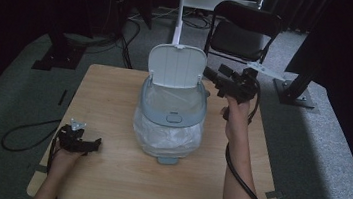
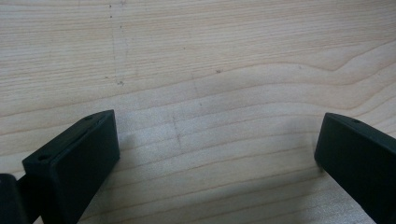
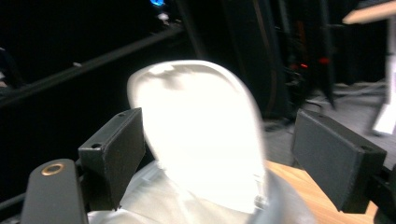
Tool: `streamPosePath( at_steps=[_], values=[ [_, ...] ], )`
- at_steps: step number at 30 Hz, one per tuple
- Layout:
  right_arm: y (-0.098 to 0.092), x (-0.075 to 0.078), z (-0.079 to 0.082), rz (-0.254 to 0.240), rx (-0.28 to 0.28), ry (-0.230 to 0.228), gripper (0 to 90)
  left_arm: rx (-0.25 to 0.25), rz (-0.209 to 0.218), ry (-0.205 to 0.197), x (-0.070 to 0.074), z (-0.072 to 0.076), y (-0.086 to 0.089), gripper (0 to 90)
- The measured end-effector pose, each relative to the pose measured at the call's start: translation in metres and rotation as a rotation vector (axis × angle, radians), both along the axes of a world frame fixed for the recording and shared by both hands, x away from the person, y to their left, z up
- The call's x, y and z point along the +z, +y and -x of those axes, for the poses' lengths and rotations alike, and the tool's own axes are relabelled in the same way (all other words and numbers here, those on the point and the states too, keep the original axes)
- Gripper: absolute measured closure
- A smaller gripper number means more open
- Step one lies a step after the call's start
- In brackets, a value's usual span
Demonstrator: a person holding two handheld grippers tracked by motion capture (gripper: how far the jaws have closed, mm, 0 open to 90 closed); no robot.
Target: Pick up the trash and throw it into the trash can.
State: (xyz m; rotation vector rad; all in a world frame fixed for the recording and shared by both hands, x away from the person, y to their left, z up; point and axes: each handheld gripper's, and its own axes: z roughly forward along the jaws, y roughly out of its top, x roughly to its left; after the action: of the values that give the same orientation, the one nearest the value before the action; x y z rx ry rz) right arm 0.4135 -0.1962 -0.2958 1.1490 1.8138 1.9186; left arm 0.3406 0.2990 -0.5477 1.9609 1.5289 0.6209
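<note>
The small bin (image 1: 172, 110) stands near the middle of the surface (image 1: 106, 172), somewhat toward the far edge, lined with a thin plastic bag (image 1: 167, 138) that bulges out below the grey rim. Its white lid (image 1: 177, 65) is tipped up and back on its hinge. The right gripper (image 1: 215, 78) hangs in the air beside the lid's right edge, jaws spread wide; in the right gripper view the lid (image 3: 201, 135) sits between them, blurred, with neither pad pressing on it.

The main risk, as I judge it, is the lid itself: if it is only leaning on its hinge, a brush from a jaw could drop it shut, or knock it further back and rock the whole bin (which looks light, with nothing heavy visible inside). A closing grip placed too low might also snag the bag (image 3: 154, 200) and drag the liner out of the rim. If the jaws close off-centre on the curved lid edge, the smooth plastic could slip out.

The left gripper (image 1: 90, 144) rests near the near-left corner of the surface, well apart from the bin, jaws spread over bare wood (image 2: 210, 70) and pinching nothing. From there it cannot steady the bin, so any sideways push from the right hand would go unopposed.
</note>
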Motion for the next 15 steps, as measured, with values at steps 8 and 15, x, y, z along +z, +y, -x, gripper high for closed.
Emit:
streamPosePath(
  at_steps=[8, 15],
  values=[
    [-0.015, -0.014, -0.006, 0.017, -0.032, 0.045, 16.3, 0.0, 0.0, 0.0, 0.0, 0.0, 0.0, 0.7],
    [-0.018, -0.019, -0.013, 0.031, -0.035, 0.07, 16.4, 0.0, 0.0, 0.0, 0.0, 0.0, 0.0, 0.7]
  ],
)
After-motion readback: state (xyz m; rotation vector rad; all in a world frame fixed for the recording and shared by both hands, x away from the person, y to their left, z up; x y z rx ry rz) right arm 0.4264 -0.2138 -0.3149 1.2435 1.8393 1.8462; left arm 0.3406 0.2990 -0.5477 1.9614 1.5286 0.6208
